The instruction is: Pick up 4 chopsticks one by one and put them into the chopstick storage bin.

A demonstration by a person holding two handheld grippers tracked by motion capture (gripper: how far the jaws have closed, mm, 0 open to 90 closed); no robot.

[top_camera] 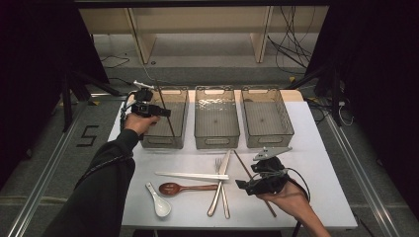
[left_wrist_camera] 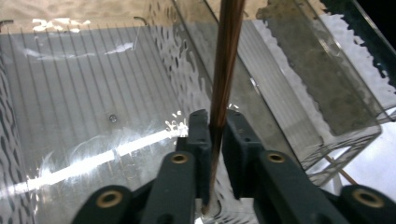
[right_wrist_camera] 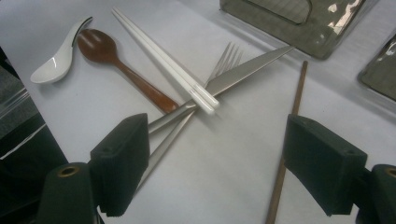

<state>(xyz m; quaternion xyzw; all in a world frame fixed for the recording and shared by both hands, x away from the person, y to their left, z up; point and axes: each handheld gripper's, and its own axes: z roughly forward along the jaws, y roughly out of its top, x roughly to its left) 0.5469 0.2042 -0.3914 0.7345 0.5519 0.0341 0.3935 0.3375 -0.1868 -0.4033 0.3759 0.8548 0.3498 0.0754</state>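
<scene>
Brown chopstick, pinched by the left gripper, hangs over the ten-o'clock bin; other bins sit empty. Left gripper view: jaws clamp it. Right gripper view: jaws gape over its mate at four o'clock; cutlery remains unsorted.

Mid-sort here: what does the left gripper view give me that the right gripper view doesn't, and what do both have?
Left gripper view alone: the left gripper, jaws shut on a thin brown wooden chopstick, held over the ribbed floor of a clear plastic bin.

Right gripper view alone: the right gripper, jaws wide open above the white table, with a white ceramic spoon, a brown wooden spoon, white chopsticks, a steel fork, a steel knife and a second brown chopstick.

Both: clear bin walls and white table.
</scene>
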